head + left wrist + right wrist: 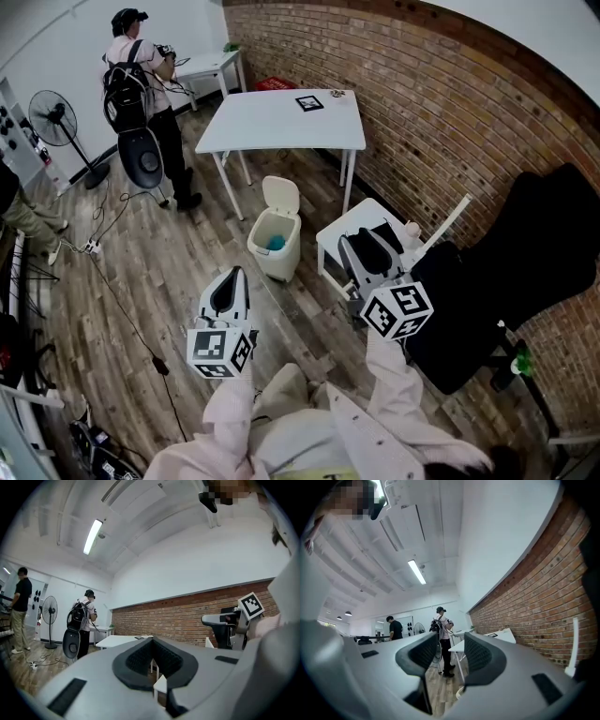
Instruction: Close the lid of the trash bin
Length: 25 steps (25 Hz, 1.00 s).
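The right gripper [372, 242] has its jaws spread apart with nothing between them. The left gripper [234, 277] has its jaws pressed together, also on nothing. Both hang over the wood floor [141, 281], short of the bin. A brick wall [422, 103] runs down the right side of the room. A black chair [506, 272] sits just beside the right gripper. A white bench [272, 122] stands by the wall with a marker card [309, 103] on it. Near its far end stands a person [141, 94] wearing a backpack. The bin [275, 251] stands on the floor just in front of the bench, ahead of the two grippers and closer to the left one. Its lid [281, 195] is up, tipped back on the far side. Something blue [275, 243] lies inside.
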Motion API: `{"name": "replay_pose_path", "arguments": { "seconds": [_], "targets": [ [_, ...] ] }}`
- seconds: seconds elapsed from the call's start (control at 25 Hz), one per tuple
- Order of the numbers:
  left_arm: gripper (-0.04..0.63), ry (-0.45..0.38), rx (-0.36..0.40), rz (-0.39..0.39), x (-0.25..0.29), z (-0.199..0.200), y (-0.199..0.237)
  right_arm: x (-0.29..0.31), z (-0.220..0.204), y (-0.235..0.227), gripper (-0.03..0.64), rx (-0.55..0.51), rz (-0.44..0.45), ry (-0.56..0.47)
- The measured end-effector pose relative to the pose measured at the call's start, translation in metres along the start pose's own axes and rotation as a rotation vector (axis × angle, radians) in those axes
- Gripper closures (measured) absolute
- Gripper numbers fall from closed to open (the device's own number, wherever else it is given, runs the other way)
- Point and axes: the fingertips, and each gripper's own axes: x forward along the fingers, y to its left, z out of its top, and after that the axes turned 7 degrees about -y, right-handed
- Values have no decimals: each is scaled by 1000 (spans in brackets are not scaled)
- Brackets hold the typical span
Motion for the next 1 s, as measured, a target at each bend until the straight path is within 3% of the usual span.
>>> {"name": "replay_pose_path", "arguments": {
  "seconds": [0.52,1.0],
  "targets": [
    [603,40,-36,27,33,-26,37,42,-29,-22,448,-13,-27,49],
    [603,101,-57,-3,126,-58,122,163,-86,-40,448,-32,-39,111]
  ]
}}
